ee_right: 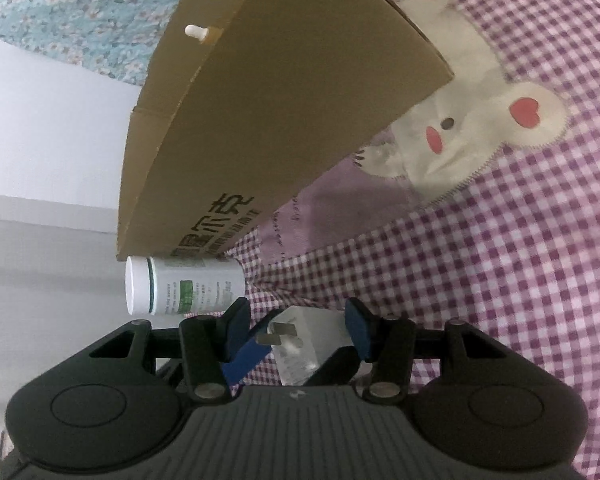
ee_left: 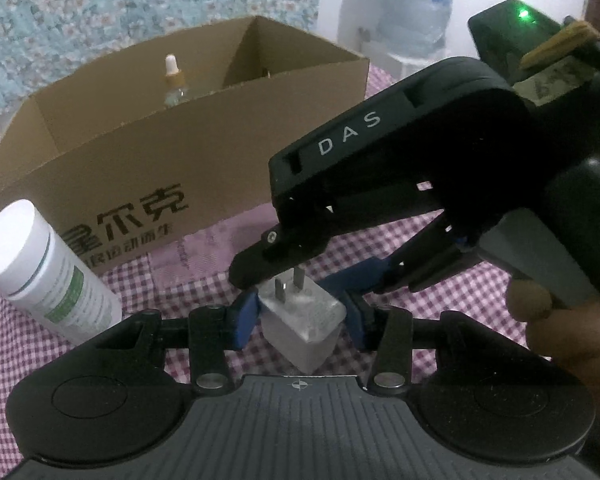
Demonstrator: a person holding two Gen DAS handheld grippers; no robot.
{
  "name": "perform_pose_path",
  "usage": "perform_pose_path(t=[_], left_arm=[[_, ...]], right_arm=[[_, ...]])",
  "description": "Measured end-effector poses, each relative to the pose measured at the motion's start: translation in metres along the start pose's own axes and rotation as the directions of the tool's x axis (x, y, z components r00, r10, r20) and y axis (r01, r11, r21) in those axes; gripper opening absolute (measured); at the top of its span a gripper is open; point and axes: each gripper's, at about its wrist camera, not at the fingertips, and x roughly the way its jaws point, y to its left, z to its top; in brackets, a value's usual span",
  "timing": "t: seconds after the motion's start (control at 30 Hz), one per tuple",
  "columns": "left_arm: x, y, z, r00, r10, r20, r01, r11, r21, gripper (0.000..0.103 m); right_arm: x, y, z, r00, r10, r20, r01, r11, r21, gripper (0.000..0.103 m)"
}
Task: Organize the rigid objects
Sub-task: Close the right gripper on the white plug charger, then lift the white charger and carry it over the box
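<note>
The white plug adapter (ee_left: 304,324) sits low in the centre of the left wrist view, prongs up, with the left gripper (ee_left: 302,316) clamped on it; both blue pads (ee_left: 246,318) press its sides. The right gripper (ee_left: 300,280) reaches in from the right of that frame, held by a hand (ee_left: 560,320) at the right edge; one of its black fingers touches or lies just above the prongs and the other lies beyond the adapter's right corner; I cannot tell whether it grips anything.

In the right wrist view, which is rolled sideways, that gripper (ee_right: 298,330) stands with its pads apart at lower centre; the adapter (ee_right: 300,344) lies between them, and neither pad clearly presses it; the left gripper's blue pad and black finger cross in front.

The cardboard box (ee_left: 204,152) fills the upper left of the left wrist view, open-topped, with a dropper bottle (ee_left: 175,80) upright inside; a white pill bottle (ee_left: 48,272) stands at the left edge, just beside the box's printed wall; all rest on a purple checked cloth (ee_left: 440,248). In the right wrist view a rabbit patch (ee_right: 480,128) shows on the cloth at upper right, touching the box's corner; a large water jug (ee_left: 404,12) stands blurred at the top right of the left view.
</note>
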Motion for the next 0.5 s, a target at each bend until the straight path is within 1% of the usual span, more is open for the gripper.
perform_pose_path(t=[0.1,0.33,0.5], left_arm=[[0.003,0.003,-0.002,0.999,0.0,-0.036,0.0,1.0,-0.016,0.046],[0.007,0.003,0.003,0.999,0.009,-0.05,-0.01,1.0,-0.019,0.042],[0.01,0.007,0.008,0.998,-0.004,-0.063,0.002,0.999,-0.034,0.042]], right_arm=[[0.0,-0.001,-0.001,1.0,-0.012,-0.005,0.012,1.0,-0.012,0.056],[0.004,0.001,0.0,1.0,-0.025,-0.011,0.025,0.999,-0.025,0.056],[0.004,0.003,0.001,0.999,-0.027,-0.019,0.026,0.999,-0.028,0.056]])
